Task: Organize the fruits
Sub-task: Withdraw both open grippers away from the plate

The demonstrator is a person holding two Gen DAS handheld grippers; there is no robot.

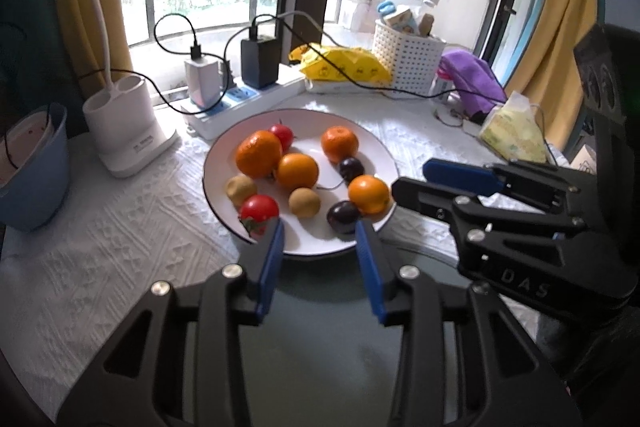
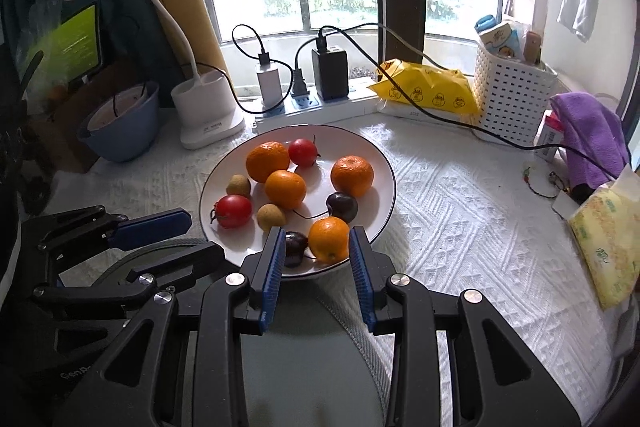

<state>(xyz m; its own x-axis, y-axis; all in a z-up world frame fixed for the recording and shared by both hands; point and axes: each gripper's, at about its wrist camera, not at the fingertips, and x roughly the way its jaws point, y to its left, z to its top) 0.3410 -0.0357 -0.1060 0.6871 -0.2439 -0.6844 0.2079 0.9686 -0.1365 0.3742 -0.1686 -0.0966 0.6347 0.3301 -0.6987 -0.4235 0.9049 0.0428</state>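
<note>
White plate holds all the fruits: four oranges, two tomatoes, two dark plums, two small brown fruits. My right gripper is at the near rim of this plate, jaws wide apart and holding nothing, with one orange and one plum between them. My left gripper is also open and empty, at the same rim.

- The left gripper hangs parted over the near rim of the white plate, nothing between its blue pads.
- A red tomato sits just beyond its left fingertip, a dark plum just beyond its right.
- To its right, the right gripper points at an orange.
</note>
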